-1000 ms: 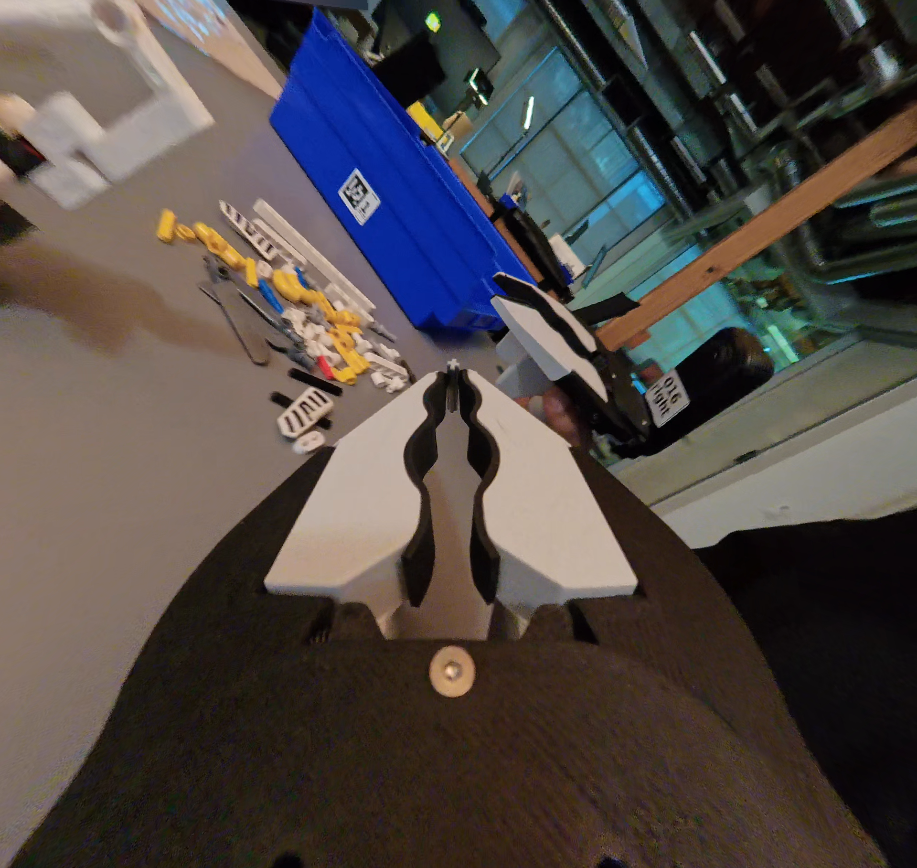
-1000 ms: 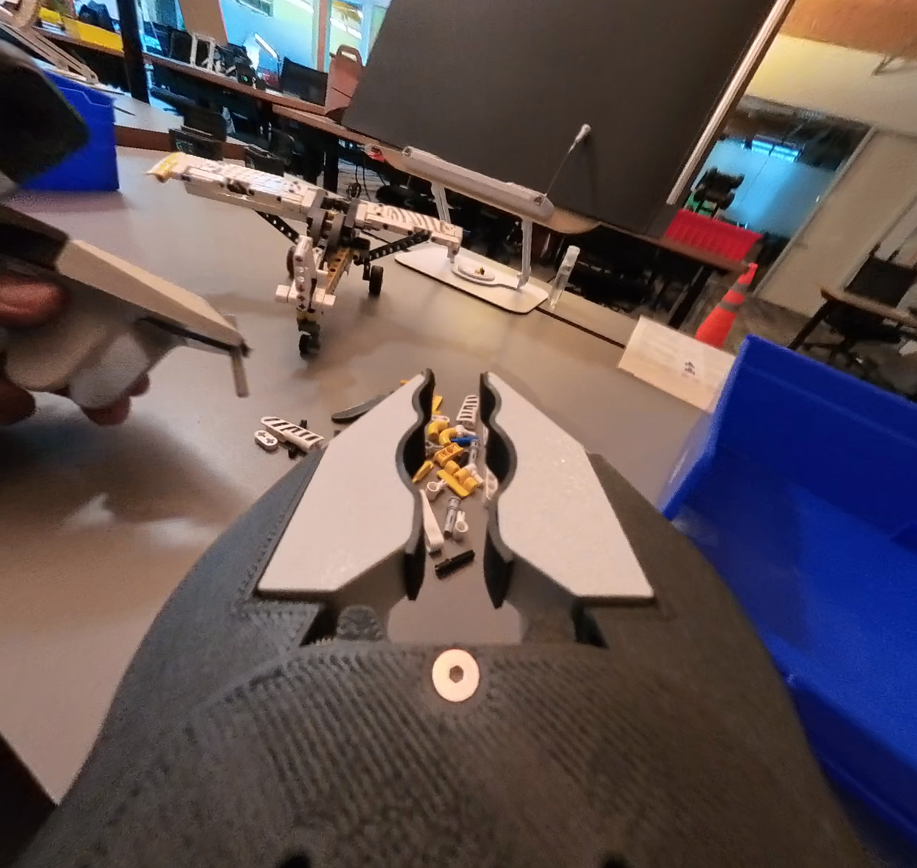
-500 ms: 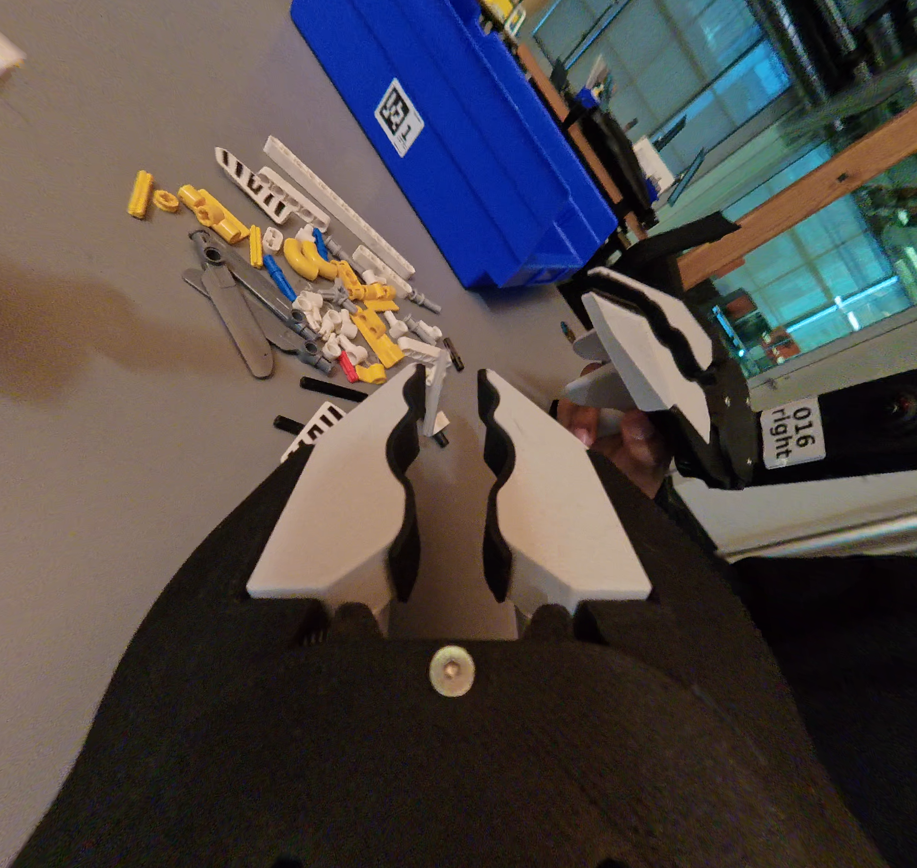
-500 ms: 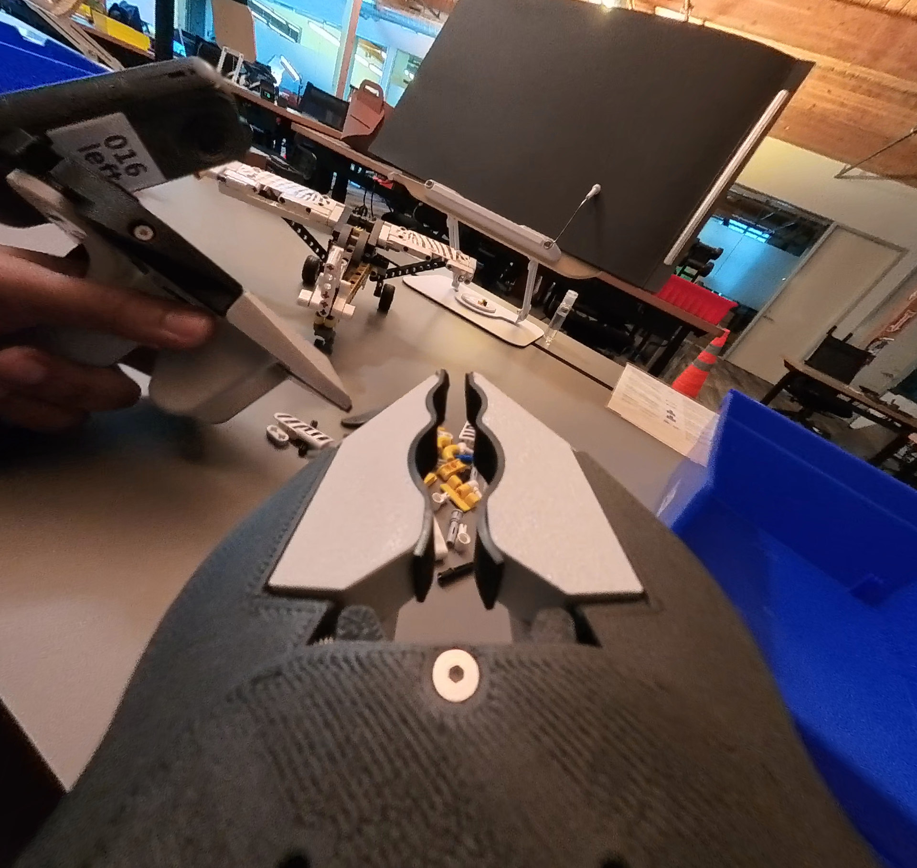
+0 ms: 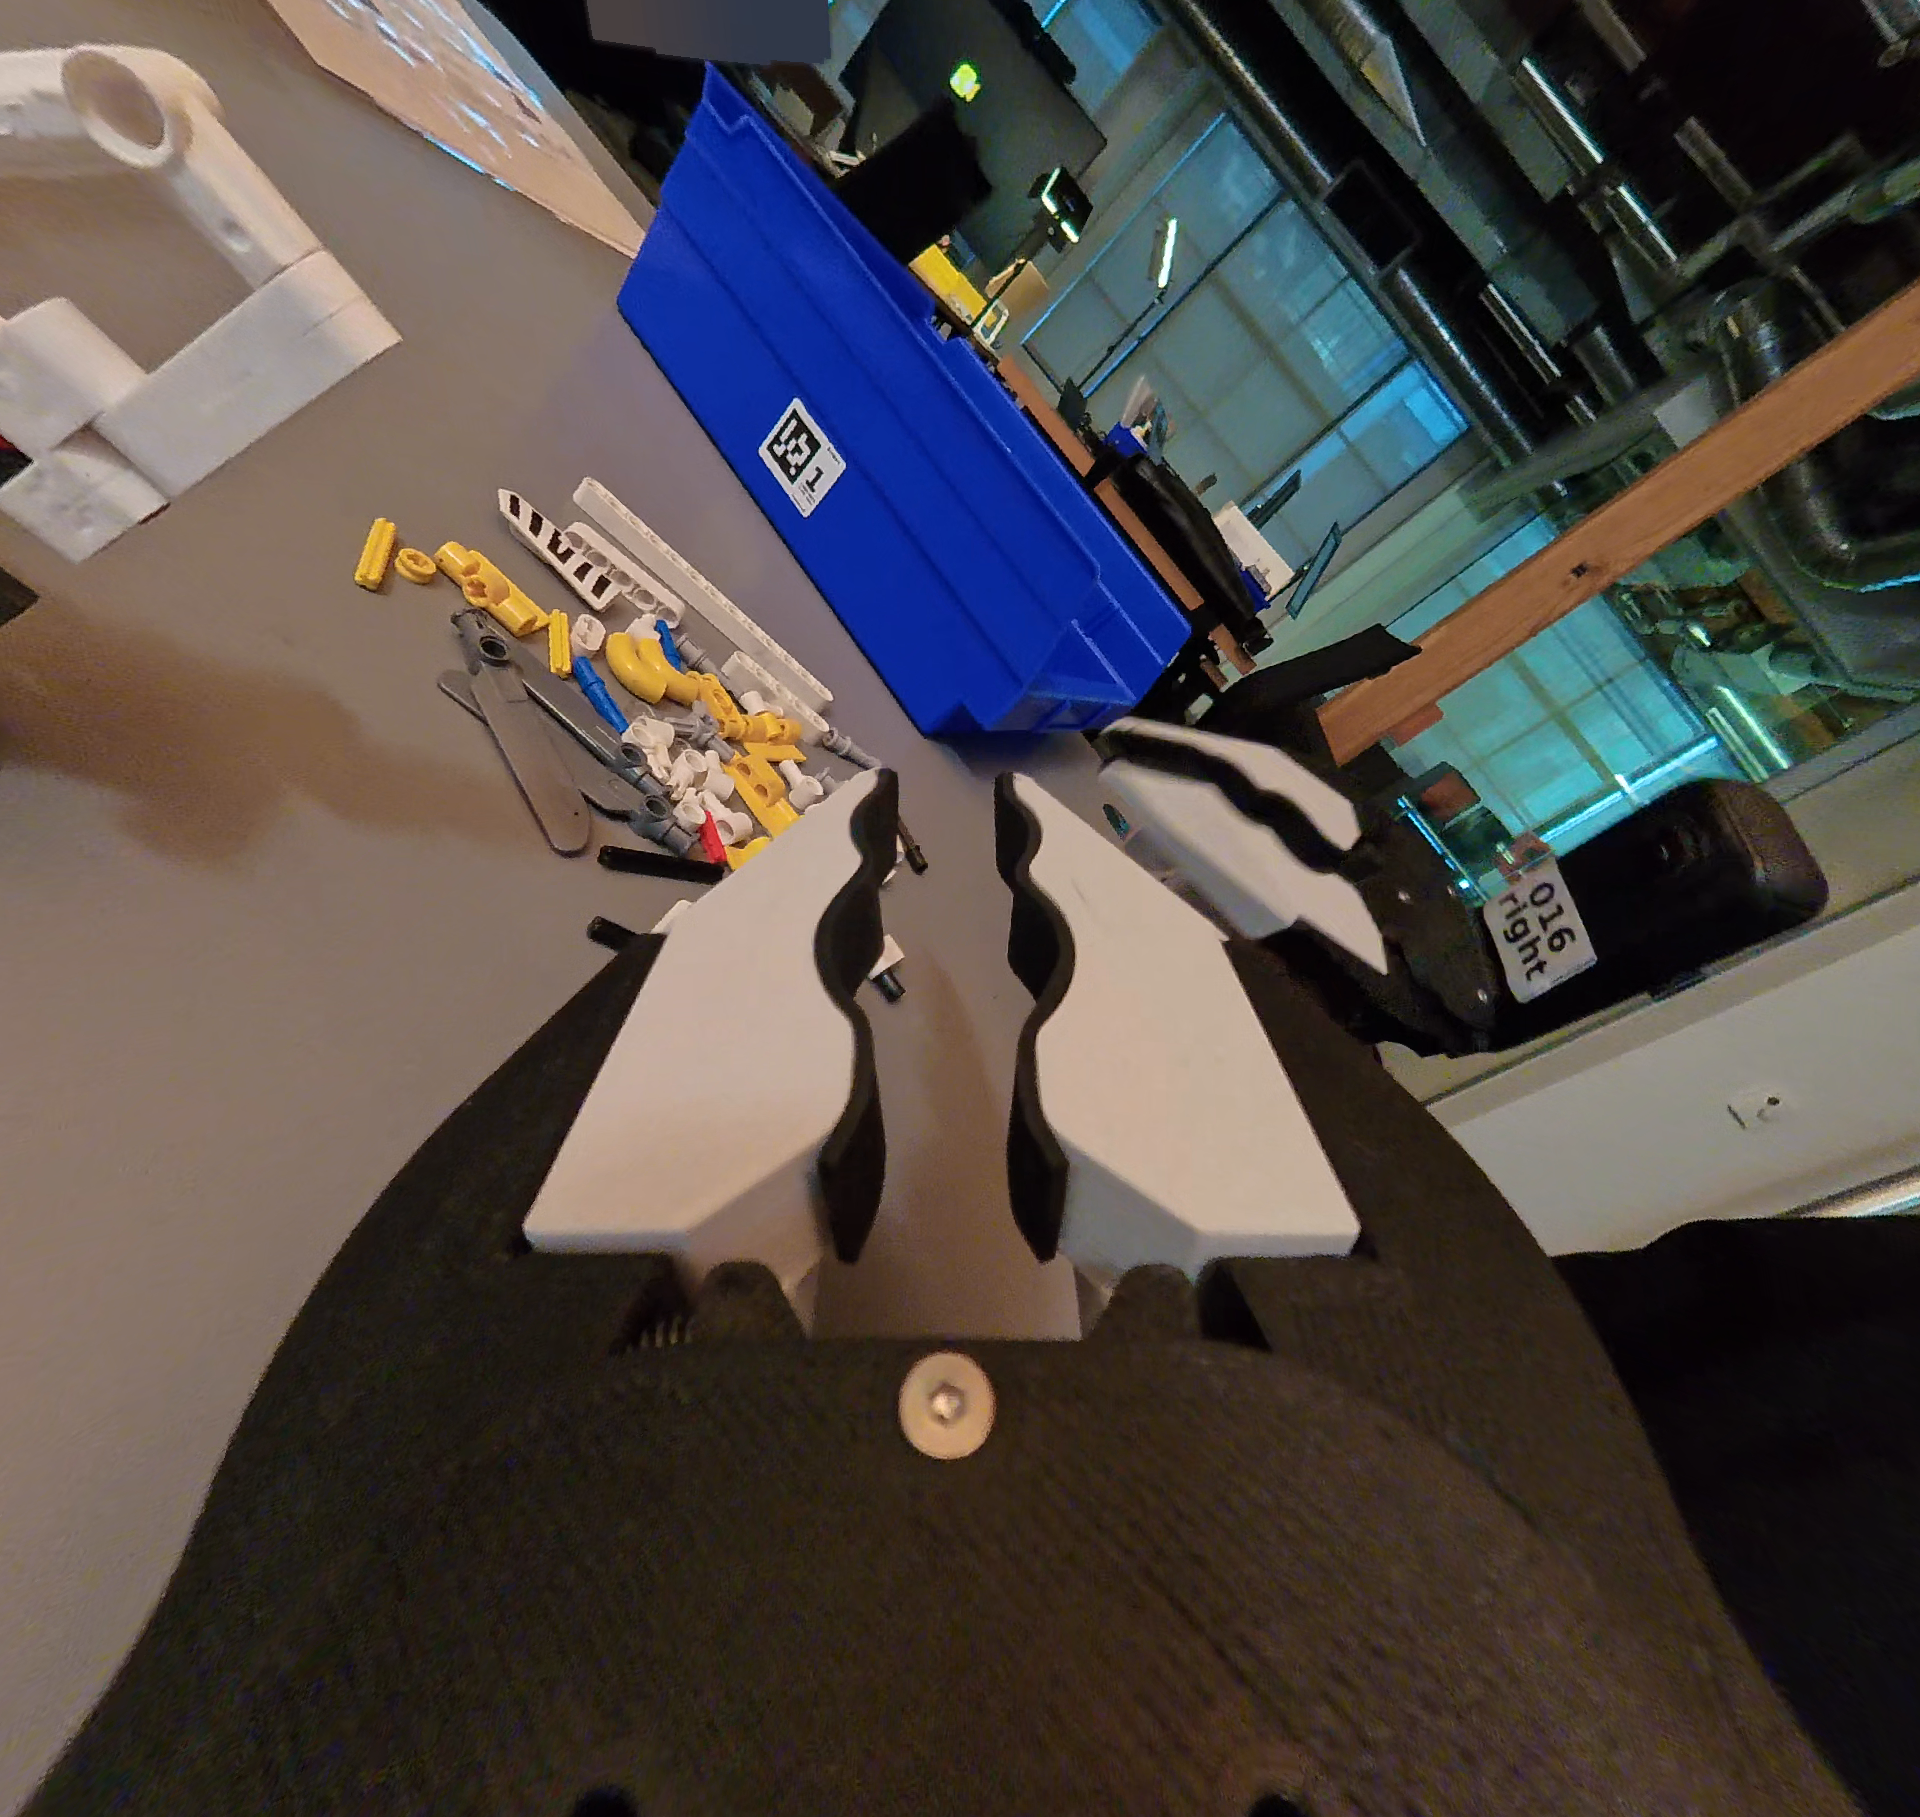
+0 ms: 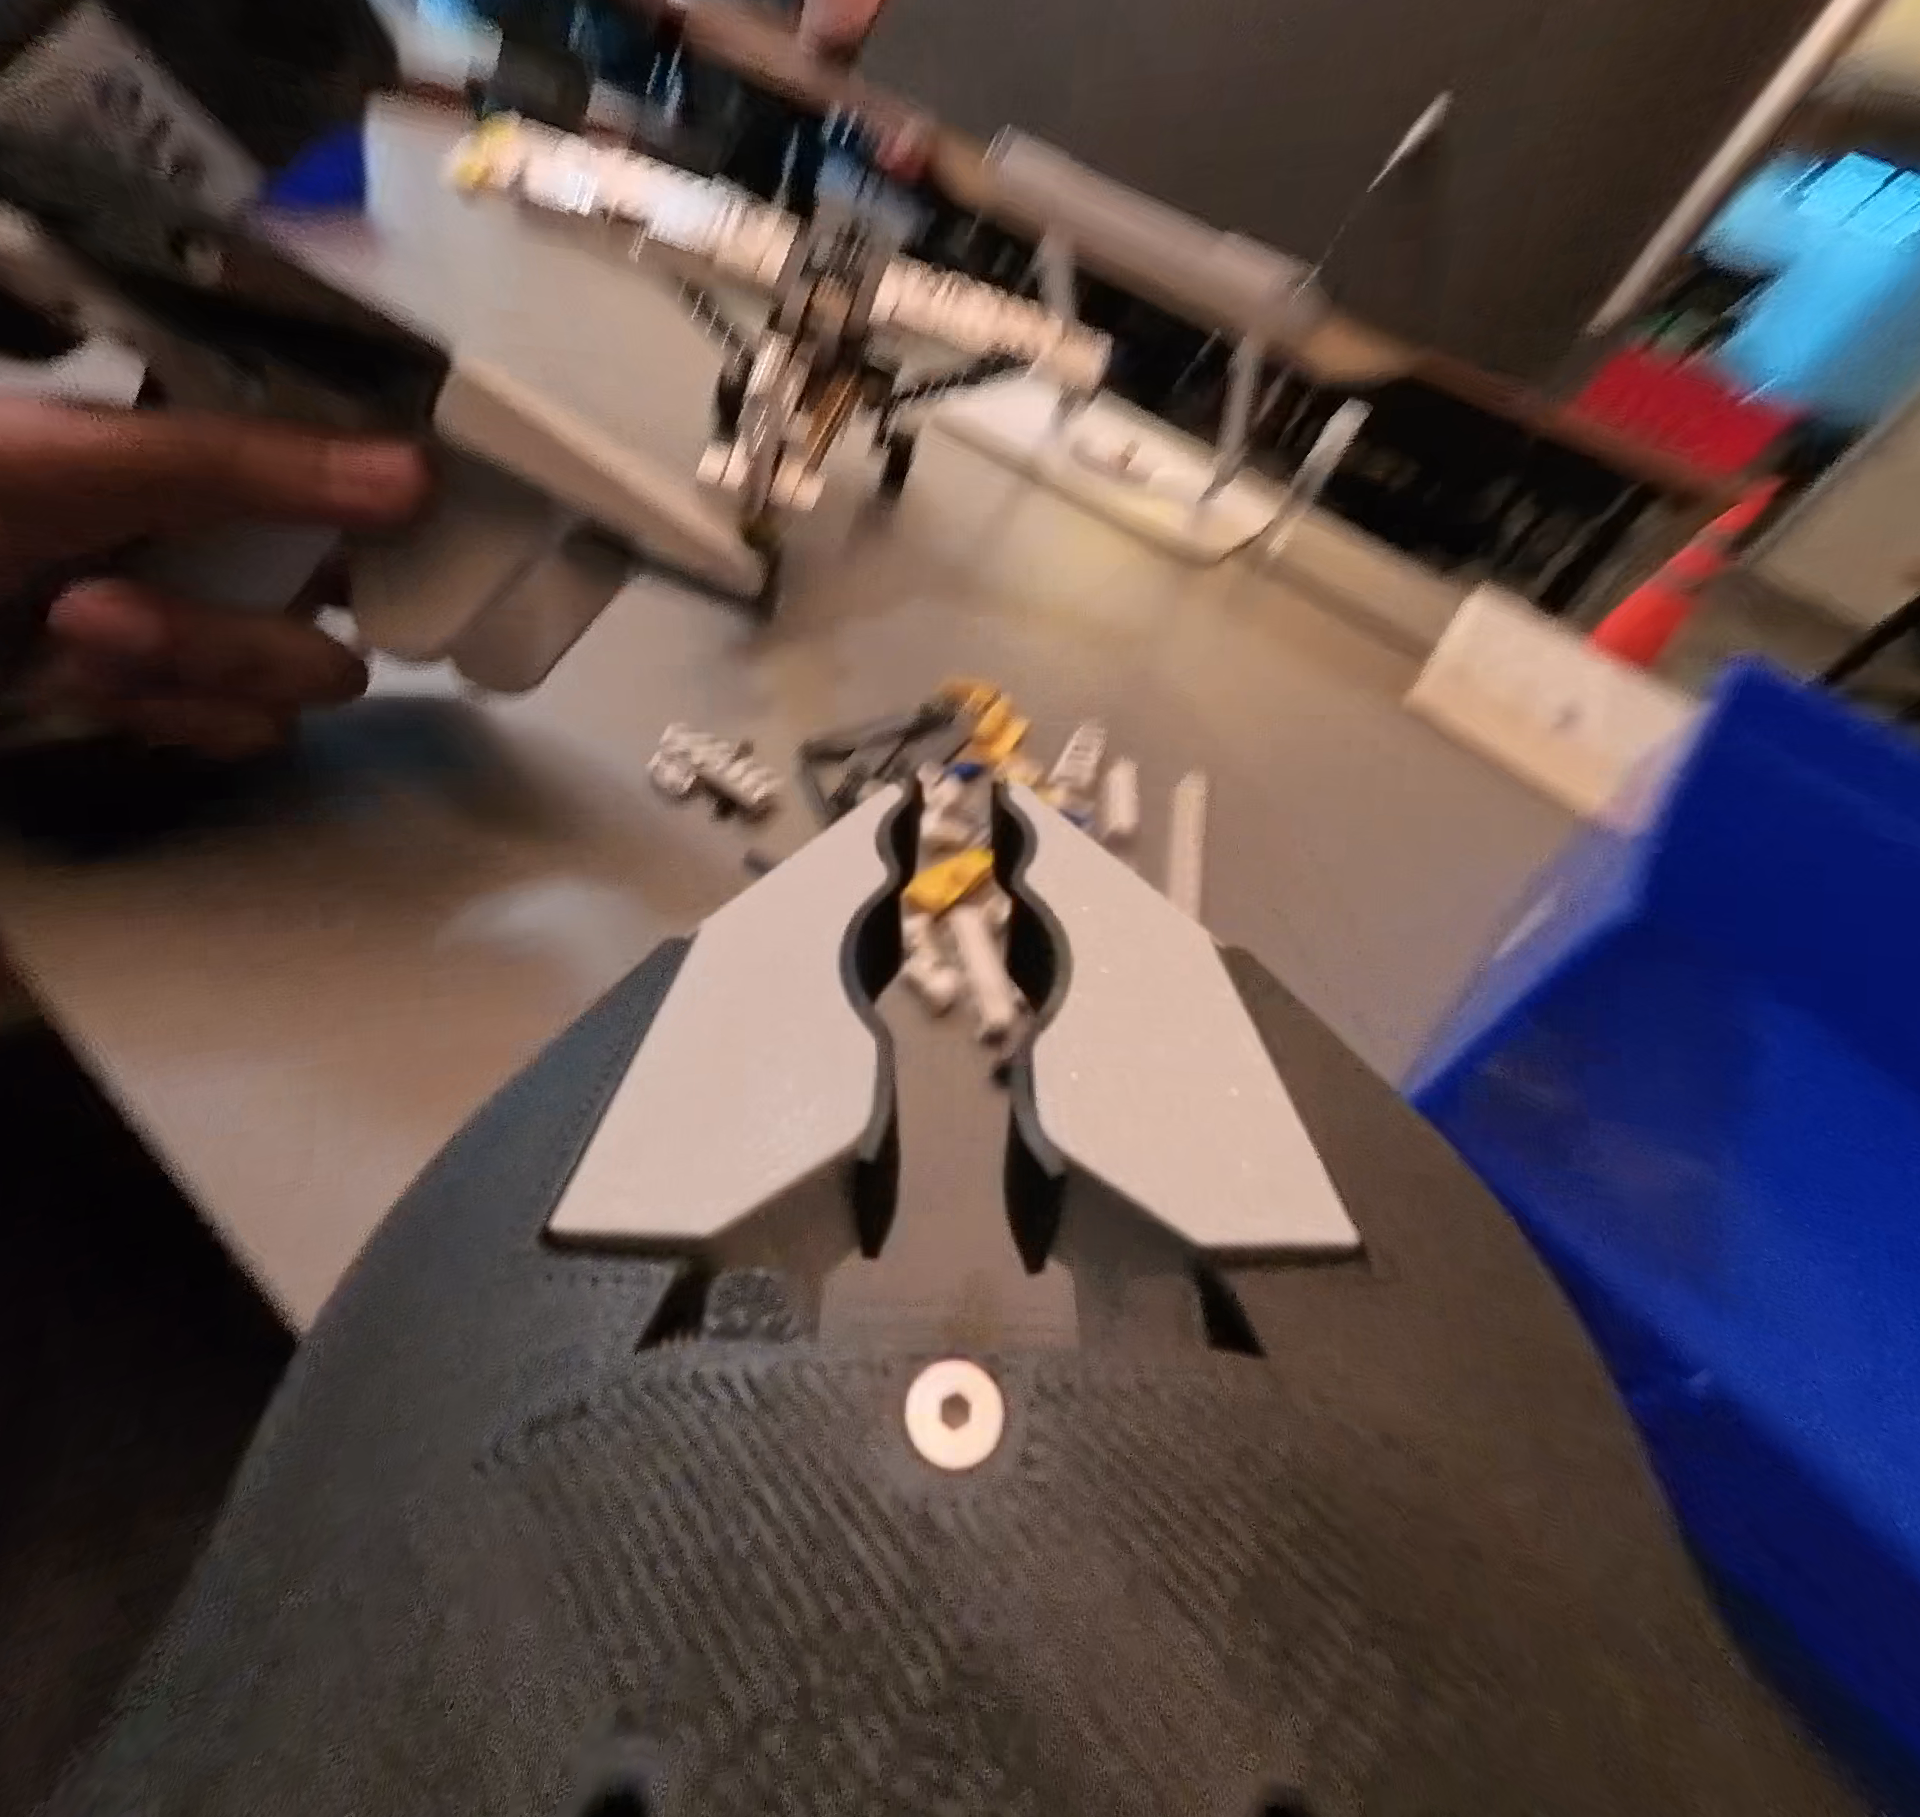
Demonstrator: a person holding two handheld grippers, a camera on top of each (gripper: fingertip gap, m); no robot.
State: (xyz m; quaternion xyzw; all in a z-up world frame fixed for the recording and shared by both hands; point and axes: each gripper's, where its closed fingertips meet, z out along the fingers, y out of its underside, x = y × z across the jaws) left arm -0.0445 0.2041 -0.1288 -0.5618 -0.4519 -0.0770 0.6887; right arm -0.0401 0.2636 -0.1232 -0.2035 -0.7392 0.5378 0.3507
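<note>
Toy building pieces (image 5: 665, 718) lie scattered on the bench (image 5: 208, 936) just left of the empty, parted left claw (image 5: 940, 801); the right claw (image 6: 956, 801) hovers parted above them.

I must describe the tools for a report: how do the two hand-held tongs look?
Both the left tongs and right tongs have two flat pale grey wedge fingers lined with wavy black pads, on a textured black body with a silver screw. A white label sits on the right tongs' side.

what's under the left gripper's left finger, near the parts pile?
The left gripper is open above the grey table. A small white piece with a black pin pokes out beneath its left finger. The rest of the piece is covered.
</note>
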